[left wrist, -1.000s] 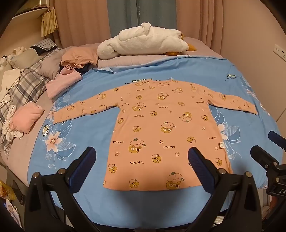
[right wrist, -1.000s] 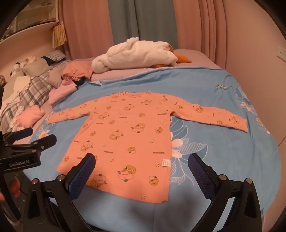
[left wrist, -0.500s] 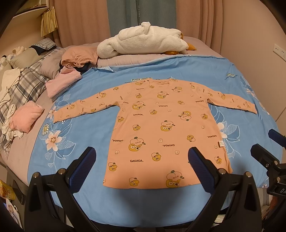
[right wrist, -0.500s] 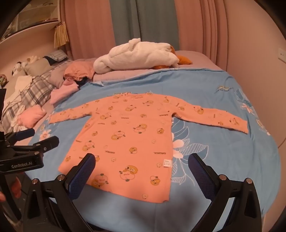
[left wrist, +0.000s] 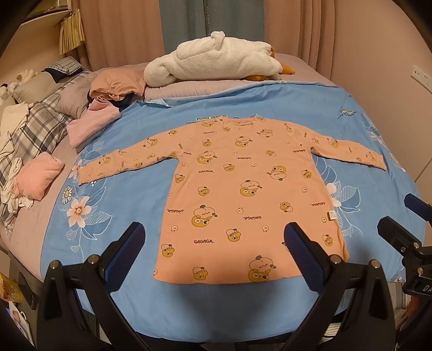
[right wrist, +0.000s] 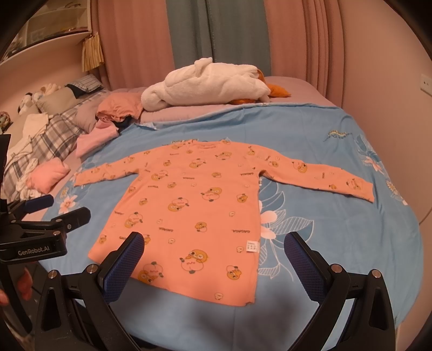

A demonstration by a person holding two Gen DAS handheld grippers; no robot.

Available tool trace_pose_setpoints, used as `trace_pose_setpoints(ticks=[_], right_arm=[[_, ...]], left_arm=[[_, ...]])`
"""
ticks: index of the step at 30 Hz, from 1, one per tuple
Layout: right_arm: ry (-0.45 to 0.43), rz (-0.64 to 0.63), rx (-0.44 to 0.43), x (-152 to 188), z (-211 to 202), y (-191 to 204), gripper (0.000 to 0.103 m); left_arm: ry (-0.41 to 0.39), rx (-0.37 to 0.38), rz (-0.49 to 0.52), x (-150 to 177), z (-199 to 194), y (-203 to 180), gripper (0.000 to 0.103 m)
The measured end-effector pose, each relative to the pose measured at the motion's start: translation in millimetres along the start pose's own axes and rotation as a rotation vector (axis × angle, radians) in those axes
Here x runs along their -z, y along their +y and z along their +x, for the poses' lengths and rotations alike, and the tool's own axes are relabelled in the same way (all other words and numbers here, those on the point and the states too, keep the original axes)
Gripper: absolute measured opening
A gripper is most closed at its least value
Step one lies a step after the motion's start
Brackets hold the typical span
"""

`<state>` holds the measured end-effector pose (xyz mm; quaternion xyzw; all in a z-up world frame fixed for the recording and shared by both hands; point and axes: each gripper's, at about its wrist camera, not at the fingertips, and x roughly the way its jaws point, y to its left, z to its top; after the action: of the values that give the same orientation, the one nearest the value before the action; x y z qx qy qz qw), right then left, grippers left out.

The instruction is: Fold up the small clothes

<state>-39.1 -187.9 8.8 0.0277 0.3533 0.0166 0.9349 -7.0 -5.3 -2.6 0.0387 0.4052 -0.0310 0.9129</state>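
Blue-padded fingers of the left gripper (left wrist: 214,243) stood spread wide at six o'clock, grasping nothing, above the near hem of the orange shirt (left wrist: 243,194). The right gripper (right wrist: 214,251) was likewise released and empty, over the hem's right corner. The shirt lay flat and unfolded on the blue floral sheet (left wrist: 270,108), both sleeves stretched out toward nine and three o'clock, neckline away toward twelve. At nine o'clock sat a folded pink garment (left wrist: 37,175). Farthest, at twelve o'clock, a white plush toy (left wrist: 216,62) rested before the curtains (left wrist: 189,24).
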Motion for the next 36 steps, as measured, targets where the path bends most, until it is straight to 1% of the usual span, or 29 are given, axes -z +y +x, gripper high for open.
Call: trace_pose_setpoints(ticks=[36], right_arm=[[0.006,-0.001,-0.005,3.2,-0.1,-2.4,0.102]], left_arm=[[0.014,0.004,0.007,1.6,8.5,-4.7,0.103]])
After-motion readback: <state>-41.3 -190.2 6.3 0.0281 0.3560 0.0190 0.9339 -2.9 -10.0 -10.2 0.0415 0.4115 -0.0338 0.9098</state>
